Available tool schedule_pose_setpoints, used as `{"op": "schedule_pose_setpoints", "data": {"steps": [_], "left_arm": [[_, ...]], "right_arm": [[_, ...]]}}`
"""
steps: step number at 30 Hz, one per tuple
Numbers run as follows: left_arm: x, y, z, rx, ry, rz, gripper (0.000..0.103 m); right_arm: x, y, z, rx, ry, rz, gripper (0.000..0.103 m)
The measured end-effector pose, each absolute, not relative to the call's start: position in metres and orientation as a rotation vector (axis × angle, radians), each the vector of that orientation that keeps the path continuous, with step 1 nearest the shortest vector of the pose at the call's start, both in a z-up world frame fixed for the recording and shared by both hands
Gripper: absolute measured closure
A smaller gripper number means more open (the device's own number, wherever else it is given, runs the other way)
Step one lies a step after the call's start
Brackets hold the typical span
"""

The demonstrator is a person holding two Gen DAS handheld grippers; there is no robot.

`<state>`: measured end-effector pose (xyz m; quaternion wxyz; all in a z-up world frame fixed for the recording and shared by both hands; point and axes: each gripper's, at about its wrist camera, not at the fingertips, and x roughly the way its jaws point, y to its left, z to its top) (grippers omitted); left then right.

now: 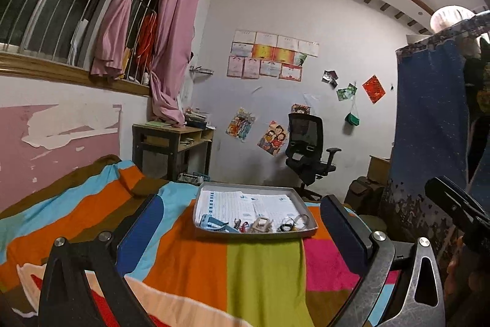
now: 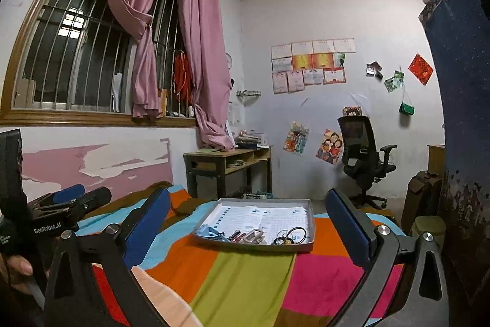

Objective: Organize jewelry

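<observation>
You hold both grippers level over the striped blanket (image 1: 190, 259), side by side, both aimed at the grey tray (image 1: 309, 230) ahead. Left gripper (image 1: 242, 232): blue pads spread wide, released, nothing between them. Right gripper (image 2: 248, 230): same, pads wide apart, empty. Neither touches the tray.

The jewelry lies in a row along the tray's near edge, on printed paper (image 2: 260, 215): a blue clip (image 1: 212, 224), small red-and-dark pieces (image 1: 240, 225), a beige clasp (image 1: 261, 224), and dark rings with bracelets (image 1: 292, 223) at the right end. Too small to tell the pieces apart further.

The left view catches the right gripper's black body at its right edge, with part of your hand (image 1: 459, 275) below it. The right view shows the left gripper (image 2: 76, 198) from the side, labelled GenRobot.AI, and your fingers (image 2: 18, 268) wrapped on its handle.
</observation>
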<state>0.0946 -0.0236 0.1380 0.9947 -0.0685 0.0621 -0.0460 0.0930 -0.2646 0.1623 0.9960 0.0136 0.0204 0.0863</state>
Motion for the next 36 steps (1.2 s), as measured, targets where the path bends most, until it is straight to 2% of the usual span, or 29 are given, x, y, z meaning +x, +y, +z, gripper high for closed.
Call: {"op": "schedule_pose_setpoints", "data": {"steps": [17, 36], "left_arm": [[0.022, -0.011, 0.1, -0.084, 0.146, -0.053, 0.0], [0.036, 0.009, 0.022, -0.115, 0.362, 0.036, 0.0]], "right_arm": [[-0.007, -0.236, 0.125, -0.002, -0.001, 0.08, 0.002], [0.02, -0.248, 0.055, 0.006, 0.191, -0.007, 0.002]]}}
